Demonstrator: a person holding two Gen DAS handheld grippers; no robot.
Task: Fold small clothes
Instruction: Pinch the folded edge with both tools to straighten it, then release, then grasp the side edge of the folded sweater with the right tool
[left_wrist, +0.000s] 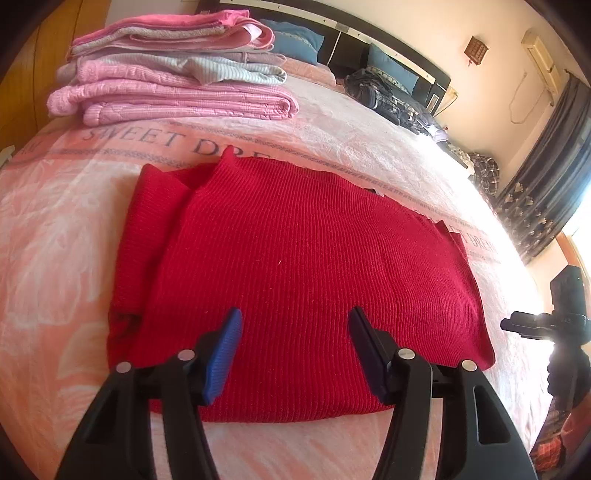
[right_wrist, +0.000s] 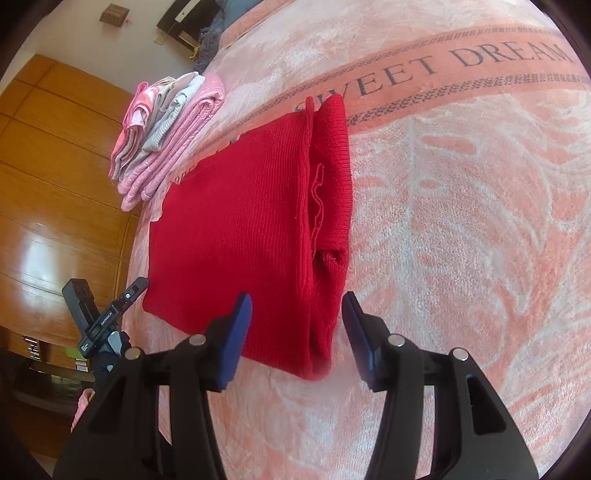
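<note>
Sweater (left_wrist: 295, 273), red ribbed knit, lies flat on the bed (left_wrist: 55, 229) in front of you, on a pink blanket printed with the words "SWEET DREAM". It is already partly folded: the left wrist view shows it as a compact, roughly rectangular block with a sleeve or side panel turned in along its left side and a small flap showing at its right edge. In the right wrist view the same folded-in strip runs along the right edge of the sweater (right_wrist: 240, 229), with a loose seam line and a small gap in it.

Your left gripper (left_wrist: 295, 332) hovers over the near edge of the sweater, jaws spread wide and holding nothing. Your right gripper (right_wrist: 297, 317) hovers near the sweater's near corner, jaws also spread and empty, with the corner showing between them. Whether either gripper touches the cloth, you cannot tell.

At the far left of the bed sits a stack of folded clothes (left_wrist: 170, 74), pink, grey and striped, so several pieces look finished. Dark and checked garments (left_wrist: 388, 96) lie bunched at the far right by the pillows, and their part in the task is unclear.

By this reading, the sweater likely needs one more fold in half and then a move to the stack.
</note>
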